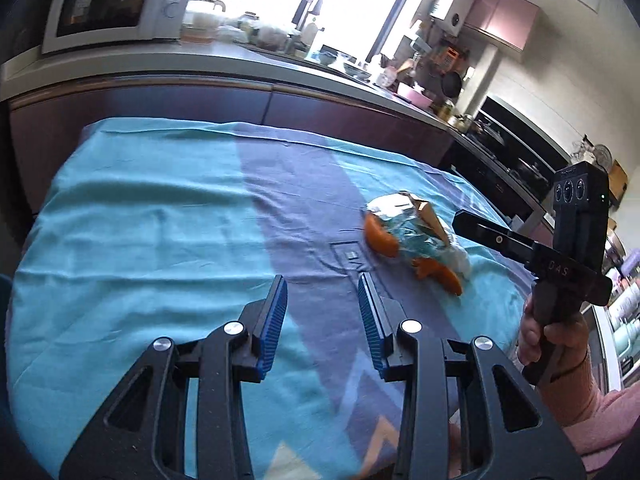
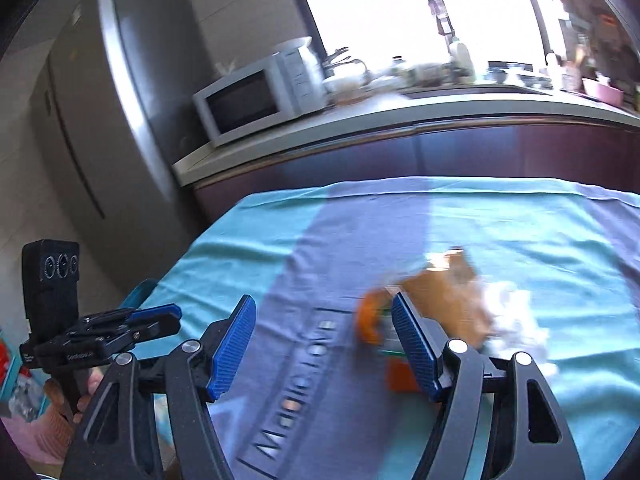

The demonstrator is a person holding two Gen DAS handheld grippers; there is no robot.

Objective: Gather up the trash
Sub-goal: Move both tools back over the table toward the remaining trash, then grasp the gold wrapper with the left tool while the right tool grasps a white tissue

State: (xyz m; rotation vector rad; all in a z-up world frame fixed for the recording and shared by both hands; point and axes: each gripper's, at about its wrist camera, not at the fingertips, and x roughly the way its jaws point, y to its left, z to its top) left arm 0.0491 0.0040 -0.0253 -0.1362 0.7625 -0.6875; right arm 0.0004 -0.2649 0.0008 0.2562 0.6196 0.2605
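A small heap of trash (image 1: 412, 236) lies on the cloth: crumpled foil wrapper, orange peel pieces and white paper. My left gripper (image 1: 322, 286) is open over the cloth, short of the heap and to its left, with nothing between its blue pads. The right gripper (image 1: 466, 224) reaches in from the right, its tip just beside the heap. In the right wrist view the right gripper (image 2: 324, 304) is open and empty. There the blurred trash (image 2: 452, 300) lies just beyond its right finger (image 2: 412, 336). The left gripper (image 2: 172, 318) shows at the left edge.
The table wears a teal and purple cloth (image 1: 160, 220). Behind it runs a dark kitchen counter (image 1: 240, 92) with a microwave (image 1: 108, 4) and dishes. A steel fridge (image 2: 104, 112) stands at the left. A hand (image 1: 552, 340) in a pink sleeve holds the right gripper.
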